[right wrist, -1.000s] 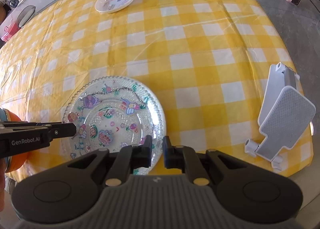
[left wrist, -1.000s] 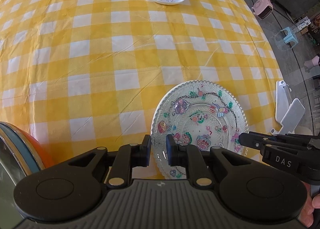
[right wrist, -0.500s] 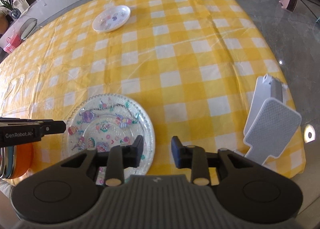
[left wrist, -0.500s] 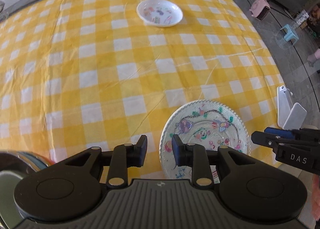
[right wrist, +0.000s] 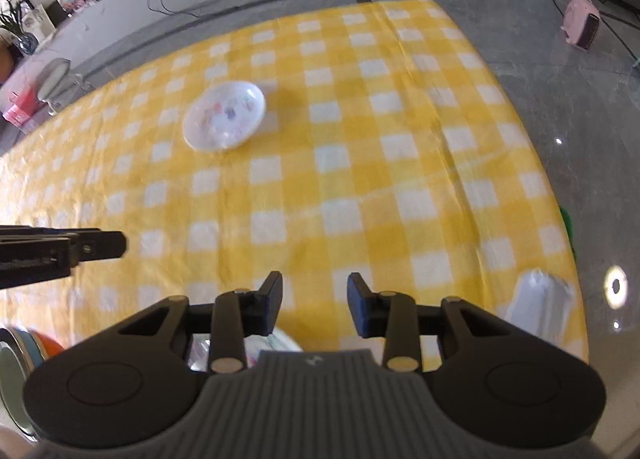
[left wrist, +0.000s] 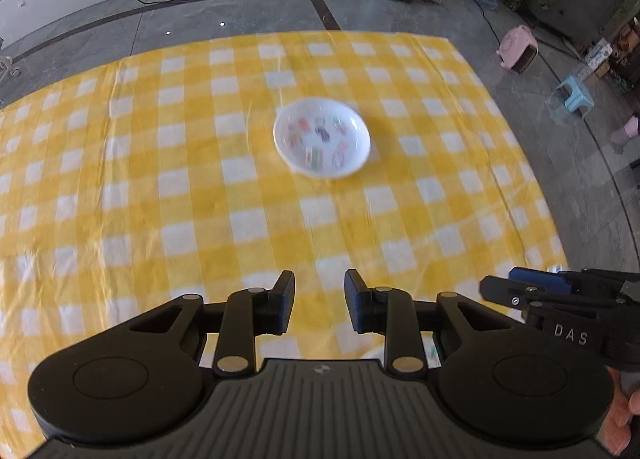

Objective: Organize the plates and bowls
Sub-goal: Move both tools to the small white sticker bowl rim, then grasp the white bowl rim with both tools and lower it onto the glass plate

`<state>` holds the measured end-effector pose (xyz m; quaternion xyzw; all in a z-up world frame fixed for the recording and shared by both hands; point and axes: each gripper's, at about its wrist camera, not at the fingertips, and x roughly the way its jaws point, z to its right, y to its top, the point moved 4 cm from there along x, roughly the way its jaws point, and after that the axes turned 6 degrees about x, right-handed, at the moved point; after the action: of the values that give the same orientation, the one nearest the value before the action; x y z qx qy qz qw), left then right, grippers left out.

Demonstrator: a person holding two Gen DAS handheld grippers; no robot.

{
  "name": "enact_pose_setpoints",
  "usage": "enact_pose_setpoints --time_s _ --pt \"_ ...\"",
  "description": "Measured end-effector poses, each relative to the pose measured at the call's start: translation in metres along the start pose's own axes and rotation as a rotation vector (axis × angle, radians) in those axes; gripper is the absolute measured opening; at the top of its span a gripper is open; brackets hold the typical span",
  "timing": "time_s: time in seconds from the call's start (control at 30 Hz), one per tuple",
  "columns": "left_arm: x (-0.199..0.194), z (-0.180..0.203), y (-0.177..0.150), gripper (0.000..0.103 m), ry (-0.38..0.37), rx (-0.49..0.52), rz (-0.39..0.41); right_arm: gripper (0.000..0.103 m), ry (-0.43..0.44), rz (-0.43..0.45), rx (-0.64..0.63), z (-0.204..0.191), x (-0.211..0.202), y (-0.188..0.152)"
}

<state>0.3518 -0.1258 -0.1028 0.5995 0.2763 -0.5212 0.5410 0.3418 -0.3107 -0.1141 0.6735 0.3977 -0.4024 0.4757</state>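
Jaws apart, empty; round glossy bowl (left wrist: 322, 137) on checked cloth (left wrist: 160, 199).

Matte black left gripper (left wrist: 319, 301), silver pivot screws, ribbed grey base; right gripper (right wrist: 314, 305) alike, lettered "DAS".

A yellow-and-white checked cloth (left wrist: 200, 187) covers the table. On it sits a white bowl (left wrist: 322, 137) printed inside with small stickers in red, green, purple and pink. Both the left gripper (left wrist: 318, 301) and the right gripper (right wrist: 314, 305) are matt black, with dark blue pads lining the jaws. A stack of dishes (right wrist: 24, 351) at the near edge shows orange, teal and pale green rims. A pale pink heater (right wrist: 582, 27) stands on the grey stone floor (right wrist: 580, 107).
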Motion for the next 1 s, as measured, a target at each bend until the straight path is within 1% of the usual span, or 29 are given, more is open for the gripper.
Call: enact_pose_setpoints --time_s 0.1,0.23,0.43,0.5,0.53,0.6,0.67,0.7,0.77,1.0 --pt "0.009 -0.010 0.020 0.032 0.022 0.000 0.025 0.035 0.030 0.033 -0.010 -0.015 0.007 0.023" --pt "0.025 -0.023 0.041 0.032 0.009 -0.028 0.040 0.033 0.065 0.055 -0.008 -0.030 0.025 0.048" --pt "0.055 -0.034 0.063 0.032 0.019 -0.045 0.033 0.033 0.057 0.062 -0.013 -0.048 0.059 0.079" --pt "0.063 -0.036 0.069 0.032 0.007 -0.047 0.042 0.027 0.052 0.063 -0.008 -0.051 0.071 0.089" --pt "0.067 -0.038 0.072 0.032 0.003 -0.054 0.049 0.026 0.049 0.060 -0.003 -0.052 0.076 0.093" --pt "0.077 -0.042 0.076 0.032 0.005 -0.073 0.045 0.020 0.045 0.051 0.008 -0.053 0.089 0.102" --pt "0.087 -0.047 0.080 0.028 0.019 -0.082 0.036 0.018 0.043 0.042 0.020 -0.054 0.099 0.108" --pt "0.091 -0.049 0.081 0.027 0.021 -0.085 0.030 0.017 0.039 0.039 0.023 -0.054 0.104 0.111" --pt "0.098 -0.052 0.084 0.023 0.018 -0.089 0.026 0.016 0.035 0.031 0.021 -0.056 0.112 0.116" --pt "0.109 -0.057 0.089 0.018 0.005 -0.099 0.034 0.011 0.025 0.000 0.022 -0.056 0.134 0.123"
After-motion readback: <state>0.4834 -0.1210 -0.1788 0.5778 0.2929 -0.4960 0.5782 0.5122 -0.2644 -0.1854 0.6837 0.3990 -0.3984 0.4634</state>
